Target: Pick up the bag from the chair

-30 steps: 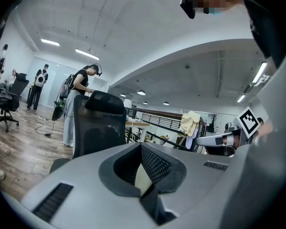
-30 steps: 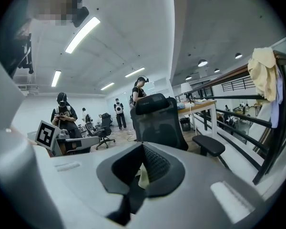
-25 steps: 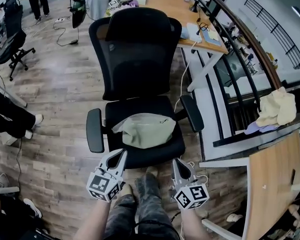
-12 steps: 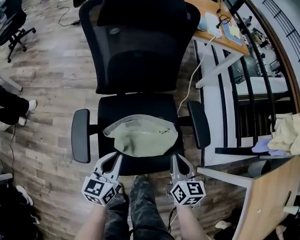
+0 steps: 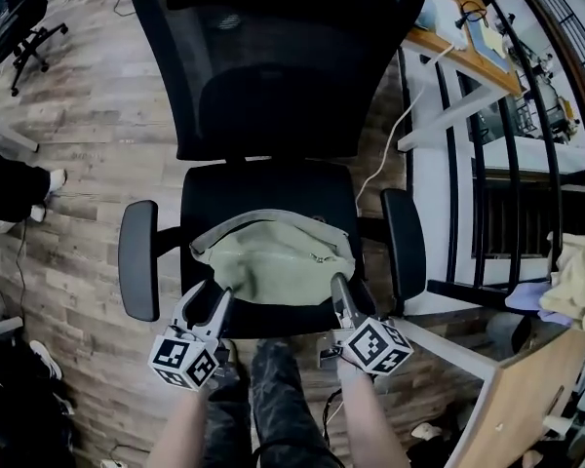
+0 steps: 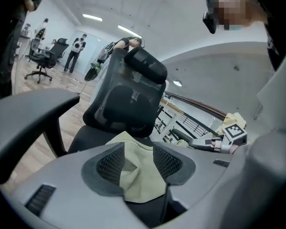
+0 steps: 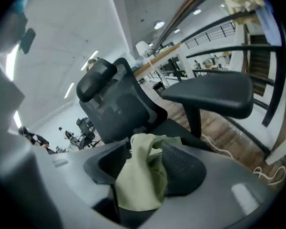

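The left tongs point(image 5: 209, 300) and the right tongs point(image 5: 339, 293) are both down at the front edge of the chair point(image 5: 273, 86), and each pair has just been opening its jaws. In the left gripper view the two jaws stand apart with a flap of the bag point(image 5: 273, 259) lying in the gap, and the pads do not look like they are squeezing it. In the right gripper view the jaws stand wide apart too, with a fat fold of the bag between them, loose and not pinched as far as I can see. The bag is soft and pale green. It lies on the black seat point(image 5: 268, 185), toward the front half, with the left armrest point(image 5: 138, 259) and the right armrest point(image 5: 404, 244) out at the sides. Its long way runs from side to side, across the seat, not front to back. So the bag lies just ahead of both tongs, away from the person and in toward the middle. The left tongs are at the bag's near left corner and the right tongs are at its near right corner. Neither is closer than the other; each one has its own end. I think the next move is to shut both pairs on the cloth between their jaws, and then lift both ends up together so the bag does not sag or slip out of one side.
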Demonstrator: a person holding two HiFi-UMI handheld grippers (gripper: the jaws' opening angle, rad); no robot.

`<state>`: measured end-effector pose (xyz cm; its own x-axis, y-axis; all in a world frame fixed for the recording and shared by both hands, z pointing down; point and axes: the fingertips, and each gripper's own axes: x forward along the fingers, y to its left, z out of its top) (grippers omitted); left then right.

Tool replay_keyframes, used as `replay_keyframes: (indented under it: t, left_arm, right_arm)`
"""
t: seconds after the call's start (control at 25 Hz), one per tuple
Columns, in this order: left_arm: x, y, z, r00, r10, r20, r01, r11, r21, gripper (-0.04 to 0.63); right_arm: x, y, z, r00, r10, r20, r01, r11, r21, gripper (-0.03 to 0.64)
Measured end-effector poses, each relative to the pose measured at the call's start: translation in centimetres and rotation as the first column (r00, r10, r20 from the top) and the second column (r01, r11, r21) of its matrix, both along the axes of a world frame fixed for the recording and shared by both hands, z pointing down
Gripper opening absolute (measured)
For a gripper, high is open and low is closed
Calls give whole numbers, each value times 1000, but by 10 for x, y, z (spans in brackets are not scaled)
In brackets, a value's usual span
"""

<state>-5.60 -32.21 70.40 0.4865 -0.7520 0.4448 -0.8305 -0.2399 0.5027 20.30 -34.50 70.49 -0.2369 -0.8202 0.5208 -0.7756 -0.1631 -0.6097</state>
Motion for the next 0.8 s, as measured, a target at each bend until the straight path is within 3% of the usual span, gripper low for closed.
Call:
replay_keyframes:
  t: [0.24,0.4,0.44,0.64,0.8]
  left_arm:
    - [1,-2,30,995,-58,-77,49,992,-113,261]
    - [-1,-9,39,979,-126,-159,102,983,-150,292]
    - [0,-11,40,974,-135,-179,107,982,-158,293]
    - [9,-19,52,934,-181,-307,112,967,-230,313]
    - [8,-32,55,920,-210,-331,138,964,-226,313]
  right_arm:
    - [-11,-19,16,993,14,114,-10,999,-34,233]
    - [-16,-31,11,979,27,204,-27,1000,-3,229]
    - [-16,-32,9,976,22,217,-24,1000,7,199]
    - [-21,-29,3,981,-41,189,31,998,58,116]
    - [-23,-25,1,982,-74,171,61,995,79,109]
